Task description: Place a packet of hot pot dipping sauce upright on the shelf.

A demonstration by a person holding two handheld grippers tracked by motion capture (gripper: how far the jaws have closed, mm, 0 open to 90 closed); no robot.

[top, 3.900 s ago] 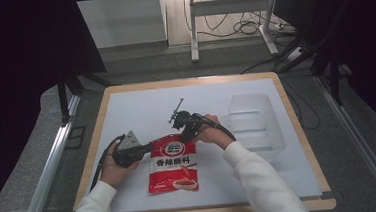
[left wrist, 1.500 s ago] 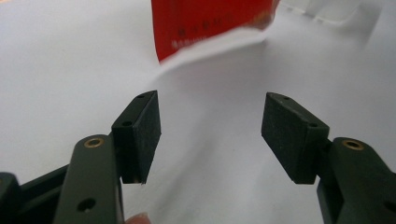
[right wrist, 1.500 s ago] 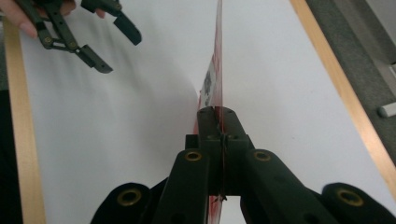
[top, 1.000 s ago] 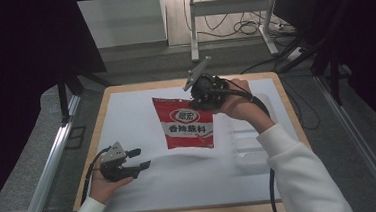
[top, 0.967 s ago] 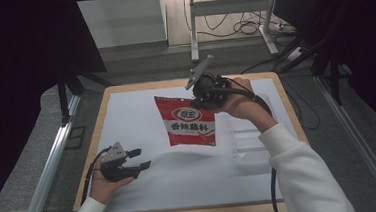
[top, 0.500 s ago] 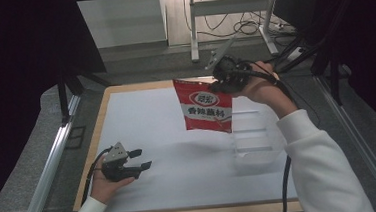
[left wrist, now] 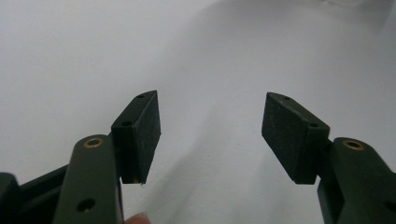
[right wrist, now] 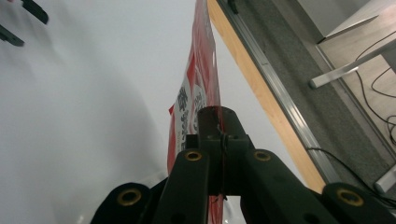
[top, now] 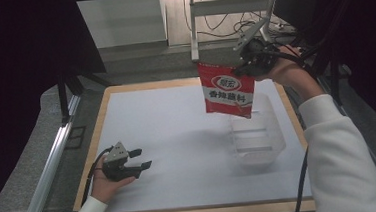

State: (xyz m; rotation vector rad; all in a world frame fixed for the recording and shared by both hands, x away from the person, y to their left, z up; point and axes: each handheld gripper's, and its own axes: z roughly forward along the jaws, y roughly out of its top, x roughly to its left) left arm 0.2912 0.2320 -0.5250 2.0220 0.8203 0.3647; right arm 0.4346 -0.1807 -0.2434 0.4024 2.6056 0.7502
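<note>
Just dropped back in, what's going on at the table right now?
A person works with a gripper in each hand. The right gripper is shut on the top edge of a red seasoning packet and holds it in the air, hanging above the far end of a clear plastic container on the right side of the white table. The left gripper rests low near the table's front left, jaws open and holding nothing.

High view looked down over the table [top: 178,136]; gripper views looked closely along their jaws, sharing its white top [left wrist: 70,46].
</note>
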